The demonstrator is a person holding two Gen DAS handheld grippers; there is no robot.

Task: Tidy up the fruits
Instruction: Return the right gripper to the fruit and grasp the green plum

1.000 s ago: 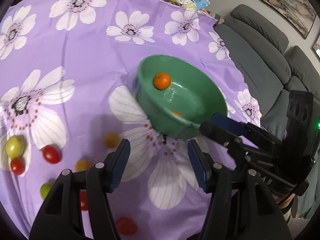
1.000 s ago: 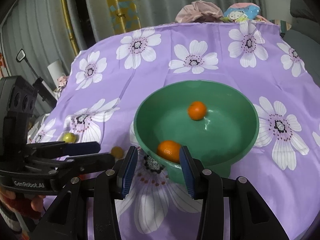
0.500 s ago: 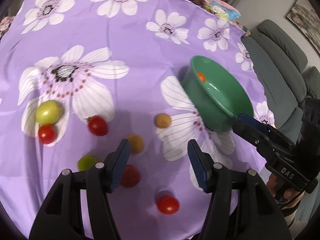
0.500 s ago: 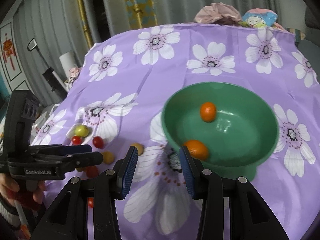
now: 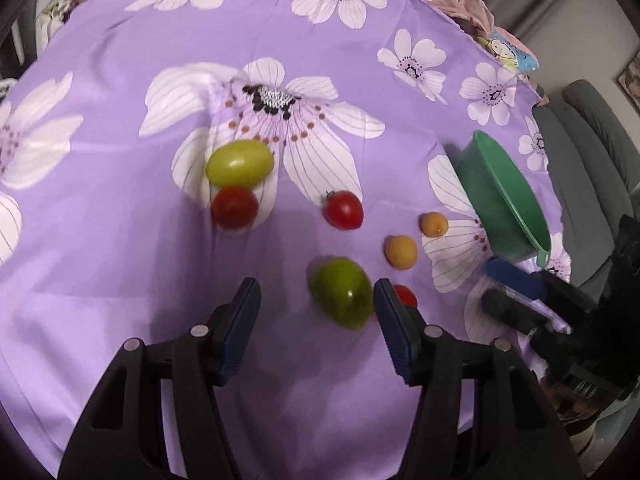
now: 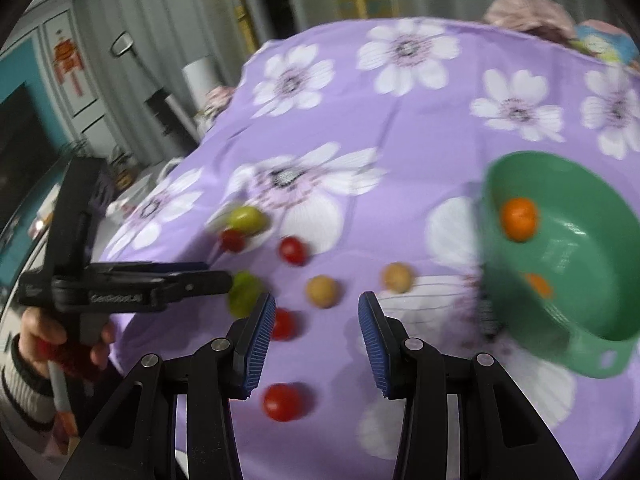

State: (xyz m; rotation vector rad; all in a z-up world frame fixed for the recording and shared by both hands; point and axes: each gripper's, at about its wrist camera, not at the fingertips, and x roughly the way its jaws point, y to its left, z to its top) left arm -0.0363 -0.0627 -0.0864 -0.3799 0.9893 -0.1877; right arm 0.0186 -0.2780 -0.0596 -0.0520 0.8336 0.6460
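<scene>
Small fruits lie loose on the purple flowered cloth (image 5: 120, 60). My left gripper (image 5: 316, 300) is open, with a green fruit (image 5: 342, 292) just inside its right finger. Beyond lie another green fruit (image 5: 240, 162), red tomatoes (image 5: 234, 206) (image 5: 343, 210) and two yellow fruits (image 5: 401, 251) (image 5: 433, 224). The green bowl (image 5: 500, 200) stands at the right. In the right wrist view the bowl (image 6: 580, 280) holds two oranges (image 6: 519, 219). My right gripper (image 6: 316, 308) is open and empty above the cloth, near a red tomato (image 6: 282, 402); the left gripper (image 6: 216, 276) shows at its left.
A grey sofa (image 5: 592, 128) stands beyond the table's right edge. Bundled cloth and a toy (image 5: 508, 50) lie at the far edge. Curtains and a cabinet (image 6: 60, 60) stand behind the table in the right wrist view.
Both grippers have swung left, away from the bowl and over the loose fruits. My left gripper has come down close to a green fruit. Both stay open.
</scene>
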